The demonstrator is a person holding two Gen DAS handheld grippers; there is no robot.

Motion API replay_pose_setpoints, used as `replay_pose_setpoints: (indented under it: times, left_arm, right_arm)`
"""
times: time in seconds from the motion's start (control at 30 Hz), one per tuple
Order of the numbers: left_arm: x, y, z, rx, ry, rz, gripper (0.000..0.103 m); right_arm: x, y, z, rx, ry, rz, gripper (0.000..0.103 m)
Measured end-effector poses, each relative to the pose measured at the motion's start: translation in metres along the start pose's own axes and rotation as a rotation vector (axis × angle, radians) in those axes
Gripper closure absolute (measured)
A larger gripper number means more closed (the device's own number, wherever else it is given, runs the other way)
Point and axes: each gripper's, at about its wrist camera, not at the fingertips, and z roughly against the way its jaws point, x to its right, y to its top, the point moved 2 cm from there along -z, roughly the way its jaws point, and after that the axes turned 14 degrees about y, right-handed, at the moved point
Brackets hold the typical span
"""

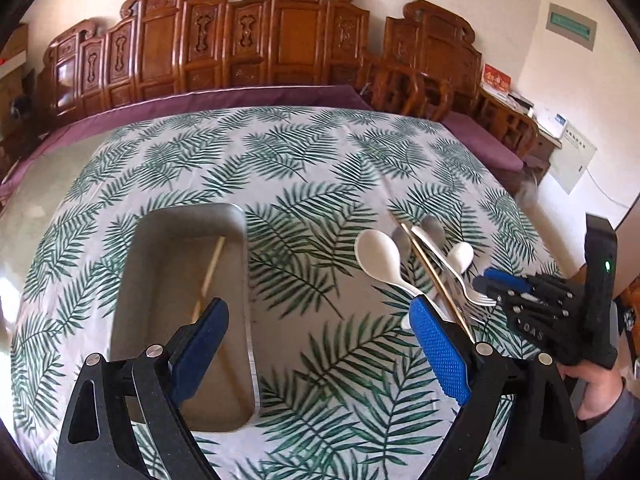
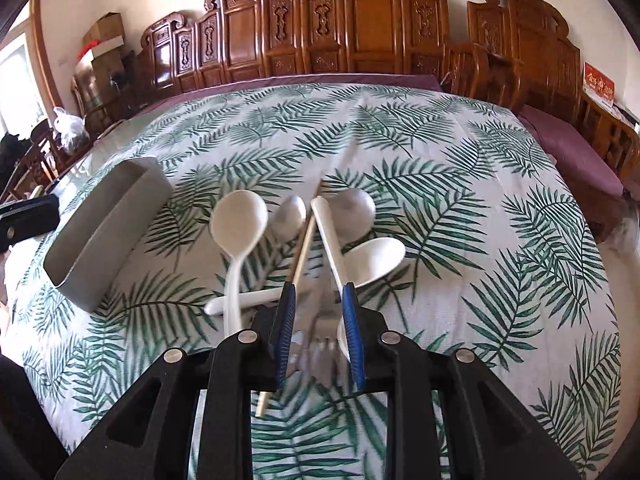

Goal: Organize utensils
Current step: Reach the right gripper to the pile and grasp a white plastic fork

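right gripper point(image 2: 318, 320): filled bottom centre of the right wrist view, jaws narrowed but not clenched, a gap between them; straddling a metal fork point(image 2: 320, 344) lying blurred underneath. No contact visible, so nothing gripped, judged lined up for a pick.
left gripper point(image 1: 320, 344): bottom of the left wrist view, jaws spread wide, released, empty; hovered with one blue pad over the tray, probably parked there after or before a drop.
grey tray point(image 1: 144, 280): left-centre of the left wrist view, open top, long side running toward the camera; in the right wrist view it sat at left. Judged the destination for the utensils.
chopstick in tray point(image 1: 212, 268): one pale stick leaning diagonally inside, so sorting was judged barely started.
utensil pile point(image 2: 304, 240): centre of the right wrist view, on the leaf-print tabletop point(image 2: 480, 200), well apart from the tray.
white spoon point(image 2: 240, 220): left of pile, bowl up, handle toward camera, crossing another white handle.
second white spoon point(image 2: 376, 256): right of pile, handle under the others.
metal spoons point(image 2: 290, 216): two, at the back of the pile, partly covered.
loose chopstick point(image 2: 302, 256): ran diagonally through the pile, near end passing under the right gripper's left pad; could get dragged along.
risk: overlapping handles meant lifting the fork may disturb neighbours.
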Motion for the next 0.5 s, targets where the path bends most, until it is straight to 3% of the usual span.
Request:
replay_pose_setpoints:
  times: [0.5]
  left_arm:
    - [0.043, -0.02, -0.028, -0.056, 0.008, -0.063, 0.015]
  right_arm:
    - [0.037, 0.002, -0.006, -0.028, 0.011, -0.048, 0.077]
